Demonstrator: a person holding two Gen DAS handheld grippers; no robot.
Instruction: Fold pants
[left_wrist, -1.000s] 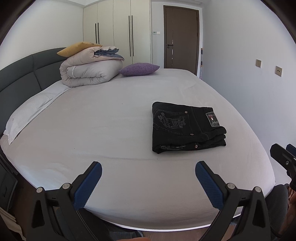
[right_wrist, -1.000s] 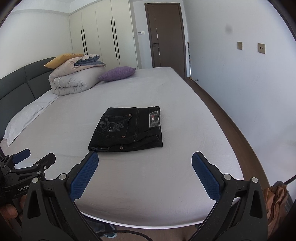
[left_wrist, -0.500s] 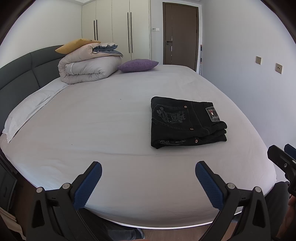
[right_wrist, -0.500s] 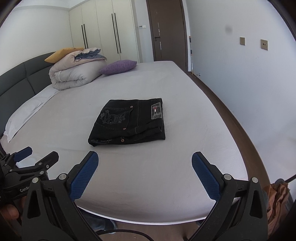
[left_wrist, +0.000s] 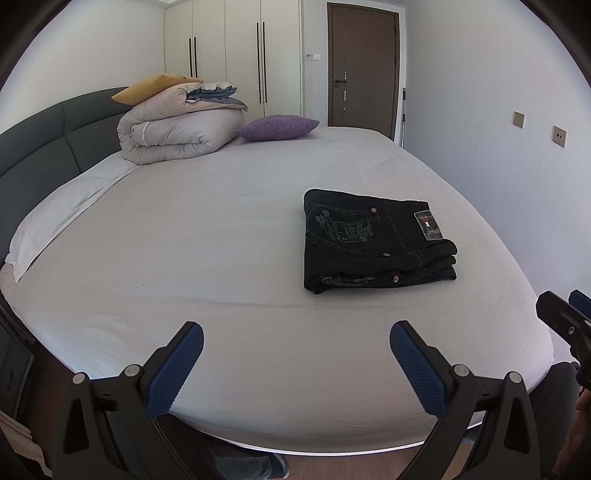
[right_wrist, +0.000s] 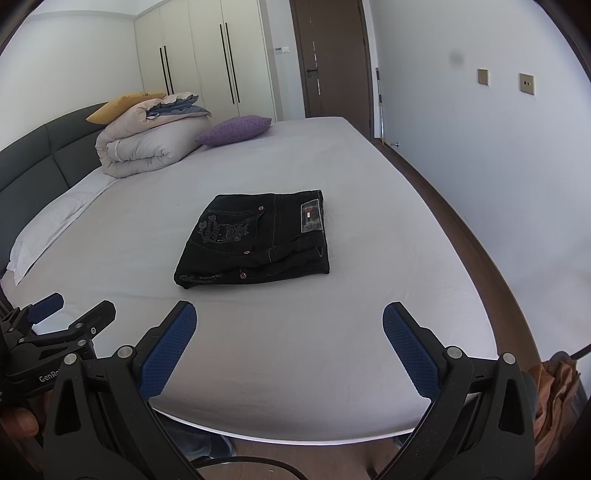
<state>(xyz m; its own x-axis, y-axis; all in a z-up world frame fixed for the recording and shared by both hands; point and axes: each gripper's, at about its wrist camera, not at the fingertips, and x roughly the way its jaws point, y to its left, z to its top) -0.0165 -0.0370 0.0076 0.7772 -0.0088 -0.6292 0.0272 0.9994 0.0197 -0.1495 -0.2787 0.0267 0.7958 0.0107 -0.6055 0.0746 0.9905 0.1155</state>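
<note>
Folded black denim pants (left_wrist: 376, 242) lie well ahead of both wide-open, empty claws: left gripper (left_wrist: 295, 350), right gripper (right_wrist: 290, 332).

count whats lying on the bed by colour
black: 1, pants
purple: 1, cushion
yellow: 1, cushion
beige: 1, duvet
white: 1, pillow
total: 5
</note>
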